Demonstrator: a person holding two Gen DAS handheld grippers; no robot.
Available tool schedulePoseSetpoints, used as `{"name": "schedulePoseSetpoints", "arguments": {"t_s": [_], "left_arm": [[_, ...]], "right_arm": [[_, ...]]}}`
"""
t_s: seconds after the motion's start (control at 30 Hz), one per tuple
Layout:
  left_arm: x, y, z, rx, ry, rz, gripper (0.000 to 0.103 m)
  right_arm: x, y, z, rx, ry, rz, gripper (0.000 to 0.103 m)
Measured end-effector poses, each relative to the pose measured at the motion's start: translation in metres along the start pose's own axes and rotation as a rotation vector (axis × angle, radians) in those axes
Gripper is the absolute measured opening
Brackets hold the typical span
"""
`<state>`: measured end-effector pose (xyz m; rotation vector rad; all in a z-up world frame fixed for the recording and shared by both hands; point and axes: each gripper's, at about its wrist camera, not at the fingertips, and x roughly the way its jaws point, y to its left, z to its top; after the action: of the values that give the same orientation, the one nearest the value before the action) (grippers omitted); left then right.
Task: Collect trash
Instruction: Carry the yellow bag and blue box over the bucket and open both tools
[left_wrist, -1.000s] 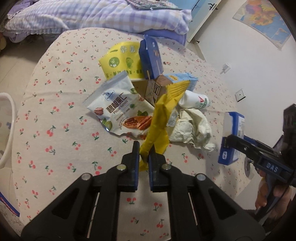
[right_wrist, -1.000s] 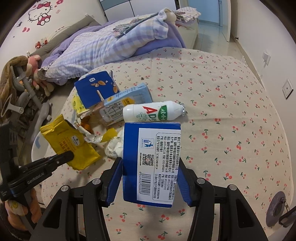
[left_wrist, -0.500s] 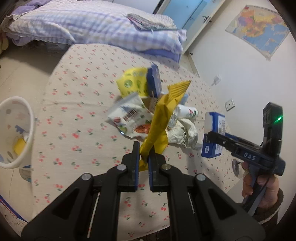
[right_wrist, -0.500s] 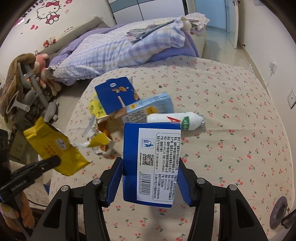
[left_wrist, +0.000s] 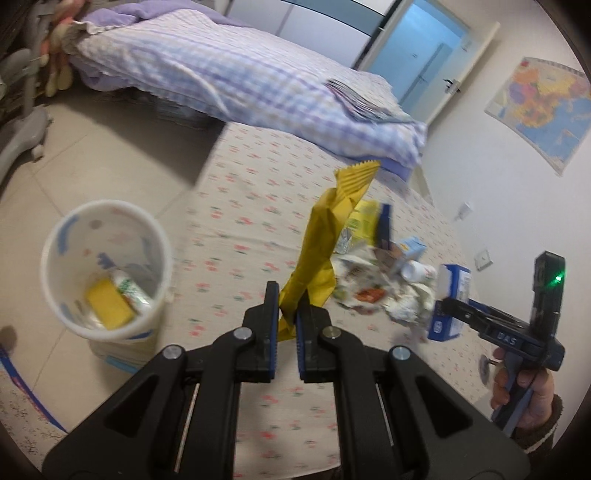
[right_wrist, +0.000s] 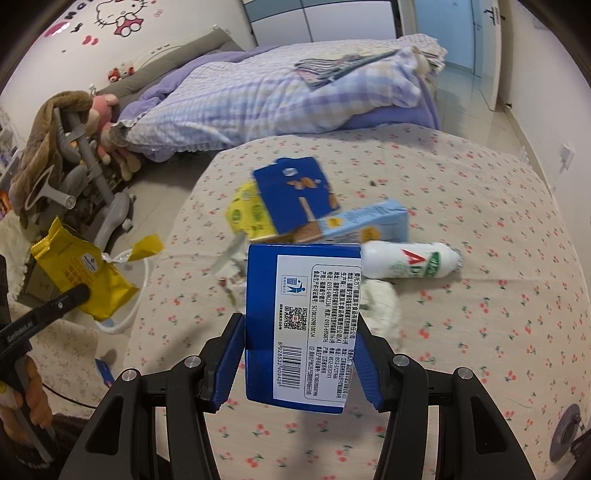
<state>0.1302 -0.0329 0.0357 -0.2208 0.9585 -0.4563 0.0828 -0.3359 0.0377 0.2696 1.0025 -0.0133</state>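
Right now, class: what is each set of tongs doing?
Left tongs: closed on the yellow wrapper.
Right tongs: closed on the blue carton.

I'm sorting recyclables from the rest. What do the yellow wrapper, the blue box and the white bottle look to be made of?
Yellow wrapper: thin plastic film, probably; creased, with a crimped zigzag end. Blue box: printed cardboard, likely; flat faces, sharp folded edges, slight gloss. White bottle: opaque plastic, apparently; smooth rounded body with a printed label.

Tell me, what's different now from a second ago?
The left gripper has carried the yellow wrapper up and left, off the table pile toward the white bin. The right gripper has lifted the blue box a little. Both stay clamped; the milk bottle and cartons lie unmoved.
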Motion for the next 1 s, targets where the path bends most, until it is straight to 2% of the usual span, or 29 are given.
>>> {"name": "schedulePoseSetpoints", "arguments": {"t_s": [0.53, 0.77, 1.0], "left_arm": [[-0.017, 0.105, 0.003, -0.143, -0.021, 0.187, 0.009], [-0.013, 0.133, 0.005, -0.172, -0.014, 0.227, 0.009], [-0.009, 0.146, 0.009, -0.159, -0.018, 0.247, 0.009]], "right_arm": [[0.026, 0.082, 0.011, -0.108, 0.029, 0.055, 0.056], [0.042, 0.118, 0.017, -0.146, 0.044, 0.074, 0.056], [0.059, 0.149, 0.022, -0.174, 0.062, 0.086, 0.056]]}}
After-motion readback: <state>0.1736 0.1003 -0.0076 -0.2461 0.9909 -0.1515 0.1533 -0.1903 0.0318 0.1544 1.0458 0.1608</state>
